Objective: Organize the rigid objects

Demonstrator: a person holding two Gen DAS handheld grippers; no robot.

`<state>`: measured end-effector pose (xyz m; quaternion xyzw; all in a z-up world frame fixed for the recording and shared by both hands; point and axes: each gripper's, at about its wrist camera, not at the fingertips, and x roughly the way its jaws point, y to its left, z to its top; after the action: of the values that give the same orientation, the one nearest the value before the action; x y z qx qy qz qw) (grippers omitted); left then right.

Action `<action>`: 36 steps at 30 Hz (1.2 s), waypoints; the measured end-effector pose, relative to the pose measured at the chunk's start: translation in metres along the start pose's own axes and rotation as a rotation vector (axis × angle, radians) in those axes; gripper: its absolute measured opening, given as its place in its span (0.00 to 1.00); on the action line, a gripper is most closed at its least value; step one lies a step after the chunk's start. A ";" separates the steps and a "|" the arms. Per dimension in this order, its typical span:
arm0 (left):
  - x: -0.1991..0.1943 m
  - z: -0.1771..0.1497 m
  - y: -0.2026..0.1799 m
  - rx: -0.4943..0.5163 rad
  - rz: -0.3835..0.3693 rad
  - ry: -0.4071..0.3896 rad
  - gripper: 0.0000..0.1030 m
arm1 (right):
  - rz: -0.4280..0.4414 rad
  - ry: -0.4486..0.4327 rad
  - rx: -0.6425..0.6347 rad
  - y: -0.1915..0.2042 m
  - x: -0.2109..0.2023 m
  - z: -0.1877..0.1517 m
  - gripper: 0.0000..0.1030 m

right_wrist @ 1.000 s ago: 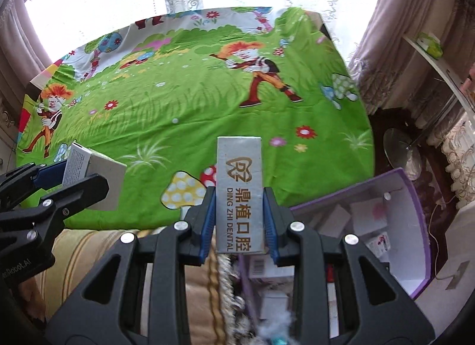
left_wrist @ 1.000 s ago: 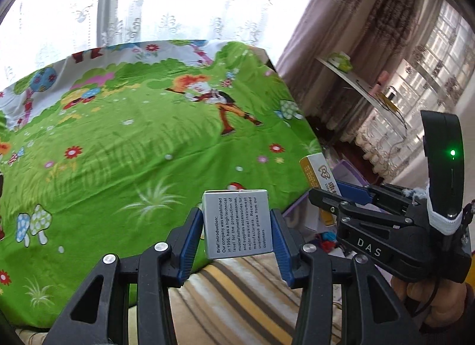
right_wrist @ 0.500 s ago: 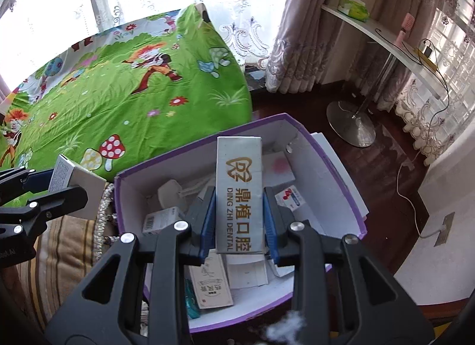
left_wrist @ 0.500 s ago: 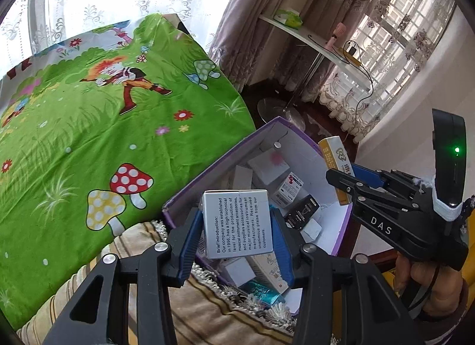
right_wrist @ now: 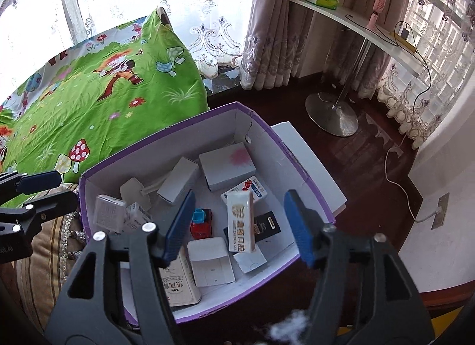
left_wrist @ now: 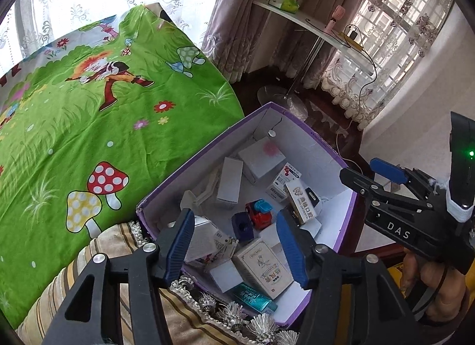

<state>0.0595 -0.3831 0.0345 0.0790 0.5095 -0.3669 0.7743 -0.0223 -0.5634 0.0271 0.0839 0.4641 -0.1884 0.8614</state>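
Both grippers hang over an open purple cardboard box (left_wrist: pixel 207 149) (right_wrist: pixel 166 149) that holds several small cartons. My right gripper (right_wrist: pixel 240 226) is opening. The white dental carton (right_wrist: pixel 241 221) with gold lettering is blurred between its blue pads and touches neither; the left wrist view shows that carton (left_wrist: pixel 301 201) among the other cartons. My left gripper (left_wrist: pixel 234 244) is opening too. Its grey printed carton (right_wrist: pixel 108 213) is free of the pads, down by the box's left wall. Each gripper shows in the other's view: the right gripper (left_wrist: pixel 368 172) and the left gripper (right_wrist: pixel 38 187).
Inside the box lie a red and blue toy car (left_wrist: pixel 258 214), a black carton (right_wrist: pixel 267 224) and several white cartons. A green cartoon bedsheet (left_wrist: pixel 89 137) is to the left, a striped tasselled cushion (left_wrist: pixel 190 321) below. A white shelf on a metal stand (right_wrist: pixel 332 116) stands on the dark floor.
Both grippers swung from over the green sheet to over the purple box. Both then opened; the dental carton and the grey carton left the pads and dropped towards the box.
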 end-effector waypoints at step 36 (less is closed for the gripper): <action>-0.015 -0.048 -0.035 0.065 0.034 -0.004 0.91 | -0.015 0.010 0.038 0.001 -0.036 -0.053 0.71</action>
<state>-0.0011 -0.3771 0.0334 0.1119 0.4943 -0.3702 0.7785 -0.0802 -0.5363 0.0282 0.0978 0.4655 -0.2030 0.8559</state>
